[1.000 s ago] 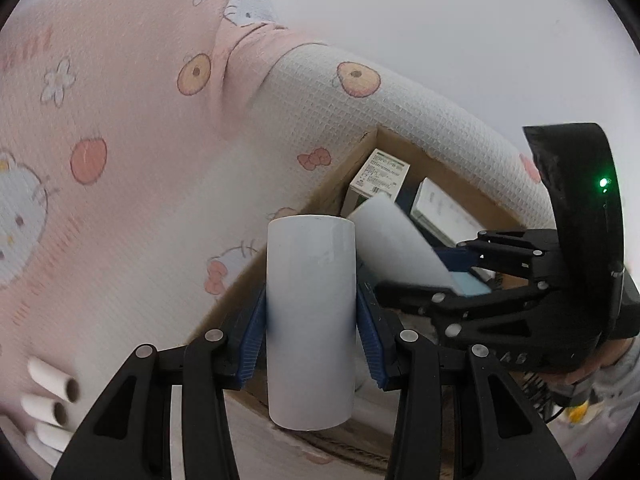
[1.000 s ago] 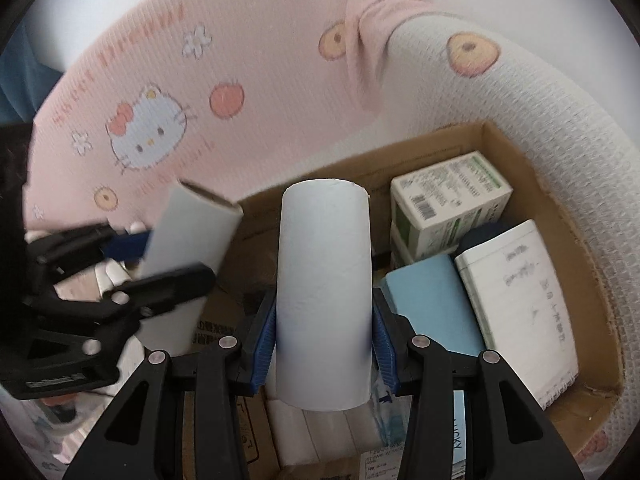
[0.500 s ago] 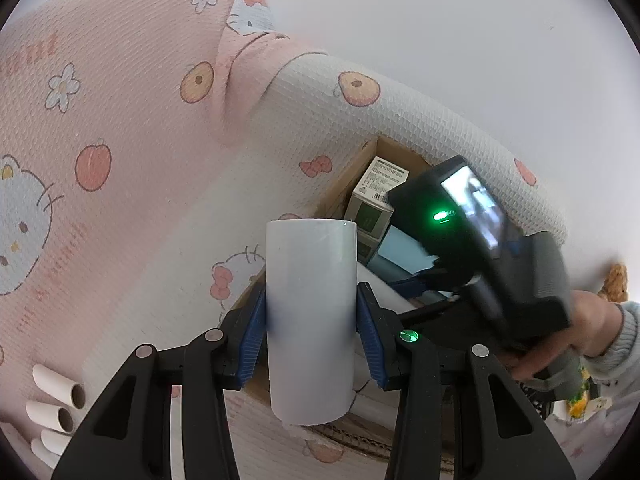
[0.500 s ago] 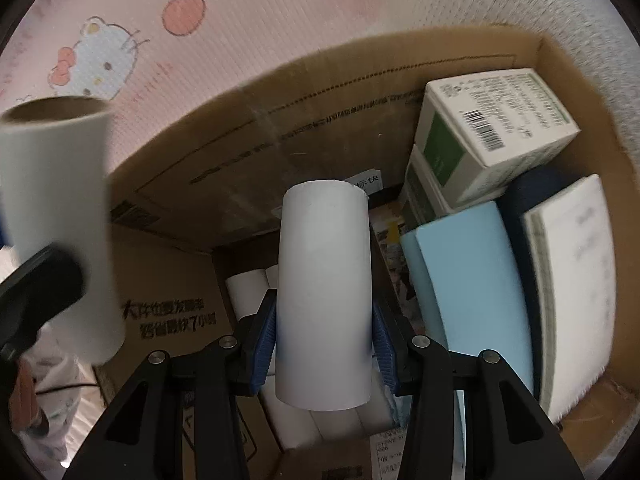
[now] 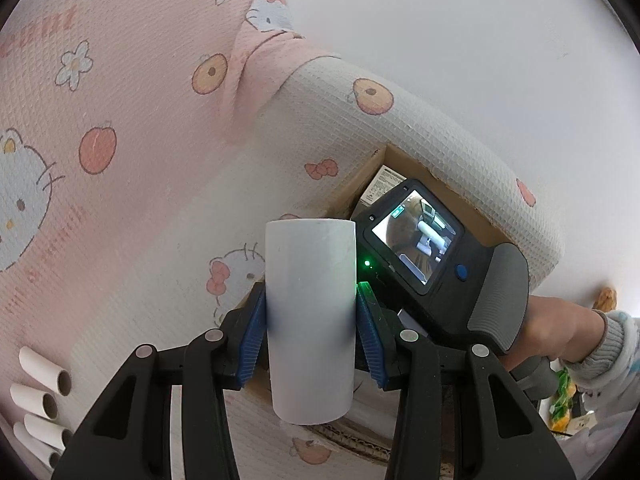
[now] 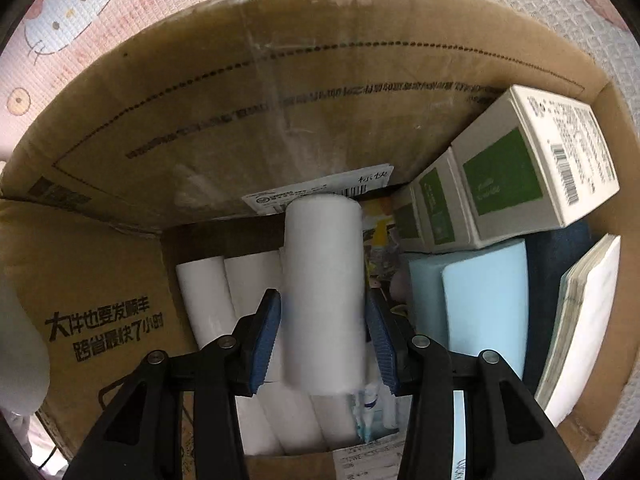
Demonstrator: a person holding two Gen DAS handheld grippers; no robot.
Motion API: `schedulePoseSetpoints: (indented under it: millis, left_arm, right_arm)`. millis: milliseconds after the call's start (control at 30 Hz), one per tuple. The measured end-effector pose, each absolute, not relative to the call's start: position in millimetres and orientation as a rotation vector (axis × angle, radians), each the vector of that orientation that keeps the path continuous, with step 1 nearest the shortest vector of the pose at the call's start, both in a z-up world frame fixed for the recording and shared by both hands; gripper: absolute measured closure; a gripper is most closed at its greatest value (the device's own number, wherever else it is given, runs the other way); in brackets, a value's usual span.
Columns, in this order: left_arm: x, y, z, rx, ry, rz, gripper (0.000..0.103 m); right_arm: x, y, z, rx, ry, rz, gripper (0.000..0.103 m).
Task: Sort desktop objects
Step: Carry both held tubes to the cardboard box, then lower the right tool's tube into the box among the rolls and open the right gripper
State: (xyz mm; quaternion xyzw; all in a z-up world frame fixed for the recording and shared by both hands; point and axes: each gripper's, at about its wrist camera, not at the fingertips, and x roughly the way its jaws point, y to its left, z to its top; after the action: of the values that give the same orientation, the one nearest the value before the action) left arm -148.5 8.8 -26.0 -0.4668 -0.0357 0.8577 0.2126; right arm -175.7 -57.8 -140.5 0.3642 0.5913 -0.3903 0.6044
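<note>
right gripper (image 6: 325,320) pinches a paper tube (image 6: 324,296) inside the crowded cardboard box (image 6: 280,92); left gripper (image 5: 311,340) pinches another tube (image 5: 310,320) over the pink mat (image 5: 120,120).

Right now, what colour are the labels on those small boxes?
Green, on white small boxes; clearest in the right wrist view.

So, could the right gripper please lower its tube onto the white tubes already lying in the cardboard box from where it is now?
Probably yes: the right gripper, shut on its paper tube, is directly above the white tubes in the cardboard box, with nothing between.
</note>
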Motion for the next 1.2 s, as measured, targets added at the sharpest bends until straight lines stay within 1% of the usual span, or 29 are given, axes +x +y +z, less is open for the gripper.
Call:
schedulePoseSetpoints:
  millis: [133,233,267,300,367,567,733,767,867,1200]
  left_arm:
    - [-147,11,-25,-1.284,-0.066,2.386,0.055]
    - [-145,16,-25,-1.276,-0.026,2.393,0.055]
    - [-145,17,-26,-1.274,-0.017,2.396,0.055]
    - [-145,18,-26,-1.273,-0.010,2.398,0.055]
    - [-144,18,-27,-1.271,-0.006,2.399,0.055]
    - [-145,15,-26,-1.272,-0.029,2.393,0.055]
    - [-148,15,-27,-1.280,-0.046,2.392,0.055]
    - [-149,15,-28,-1.283,-0.042,2.393,0.055]
    - [-149,19,-28,-1.299,-0.023,2.393,0.055]
    - [-156,29,-30,-1.347,-0.020,2.351,0.055]
  right_arm:
    - [-178,-56,-139,0.815,1.388,-0.909,0.062]
    - [-184,-51,-136,0.835,1.353,-0.883,0.063]
    - [-187,-49,-134,0.848,1.328,-0.872,0.066]
    - [-189,-48,-133,0.852,1.318,-0.864,0.073]
    - [-195,-47,-131,0.859,1.309,-0.861,0.082]
    - [-219,-44,-124,0.971,1.272,-0.831,0.083]
    - [-233,-47,-128,1.016,1.287,-0.867,0.082]
    - [-234,-47,-130,0.979,1.312,-0.813,0.082]
    - [-234,-49,-137,0.997,1.314,-0.776,0.082]
    - [-205,-49,-140,0.715,1.412,-0.787,0.082]
